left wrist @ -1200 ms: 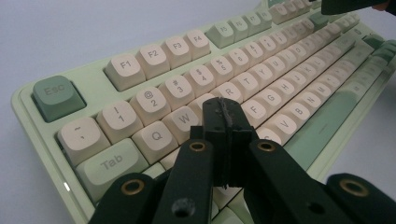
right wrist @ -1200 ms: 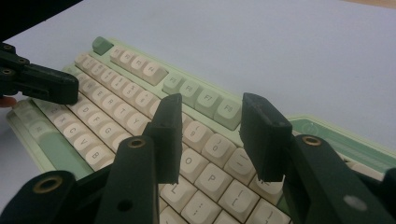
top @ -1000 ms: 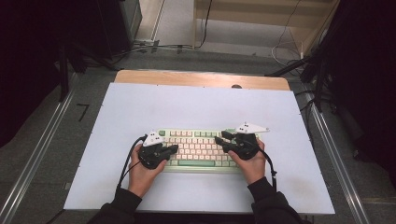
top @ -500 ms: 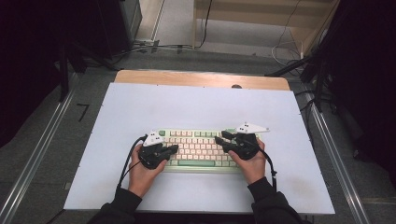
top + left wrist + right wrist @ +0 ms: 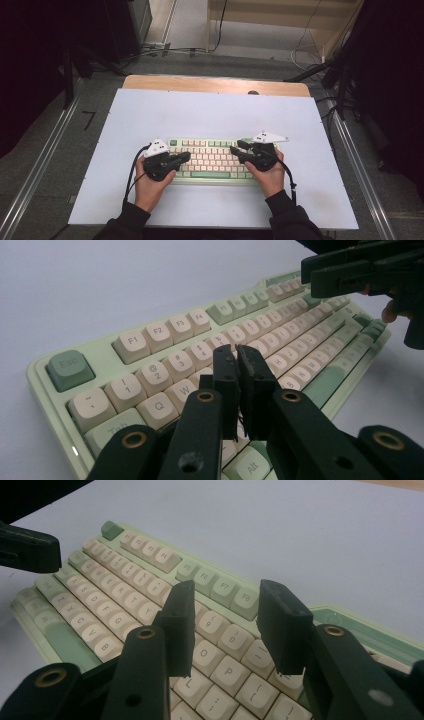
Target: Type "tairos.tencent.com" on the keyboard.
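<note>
We see a green-and-cream keyboard [image 5: 210, 159] lying flat near the front middle of the white bench [image 5: 210, 115], long side toward the person, so both hands reach it from the near edge. The left hand-held gripper [image 5: 186, 156] sits over the keyboard's left end with its jaws clenched, nothing between them; in the left gripper view [image 5: 236, 371] the closed tips hover just above the Q-W-E keys, likely so the pinched tips act as one narrow point for pressing a single key. Its jaws have just eased open a hair, yet they read as closed. The right hand-held gripper [image 5: 236, 149] rests over the right end, jaws released and partly spread, holding nothing; in the right gripper view [image 5: 227, 630] they straddle the O-P and number-row area, above the keys as far as we can tell. We can't tell if either tip actually touches a key. We judge the work is key pressing, left tip about to go down. Both hands cup the gripper bodies from below, cables trailing back toward the person.
</note>
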{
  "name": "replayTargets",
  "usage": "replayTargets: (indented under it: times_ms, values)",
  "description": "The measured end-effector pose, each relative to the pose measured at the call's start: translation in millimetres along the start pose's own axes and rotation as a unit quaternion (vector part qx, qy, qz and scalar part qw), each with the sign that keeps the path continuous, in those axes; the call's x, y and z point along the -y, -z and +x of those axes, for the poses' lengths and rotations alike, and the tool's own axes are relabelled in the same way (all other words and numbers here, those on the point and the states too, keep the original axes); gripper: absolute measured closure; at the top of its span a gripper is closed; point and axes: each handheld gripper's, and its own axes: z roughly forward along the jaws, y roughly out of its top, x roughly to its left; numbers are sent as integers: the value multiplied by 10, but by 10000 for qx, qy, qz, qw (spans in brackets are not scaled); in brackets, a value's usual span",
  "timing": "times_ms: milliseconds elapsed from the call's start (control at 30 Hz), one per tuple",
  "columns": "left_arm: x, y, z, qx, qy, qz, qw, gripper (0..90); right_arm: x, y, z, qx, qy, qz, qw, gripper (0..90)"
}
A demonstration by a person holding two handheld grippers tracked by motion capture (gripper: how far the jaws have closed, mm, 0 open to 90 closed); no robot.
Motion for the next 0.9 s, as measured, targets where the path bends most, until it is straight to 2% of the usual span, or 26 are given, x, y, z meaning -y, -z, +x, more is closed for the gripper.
replayTargets:
  times_ms: [233,467,900]
  values:
    - [-9,56,31,18,62,-170,9998,778,-1,5,-9,12,-18,-22,10000,562]
    - [-12,97,50,0,89,-301,9995,727,0,6,-7,9,0,-13,10000,563]
    - [2,158,111,-93,139,-364,9992,619,0,16,8,-15,4,-10,10000,556]
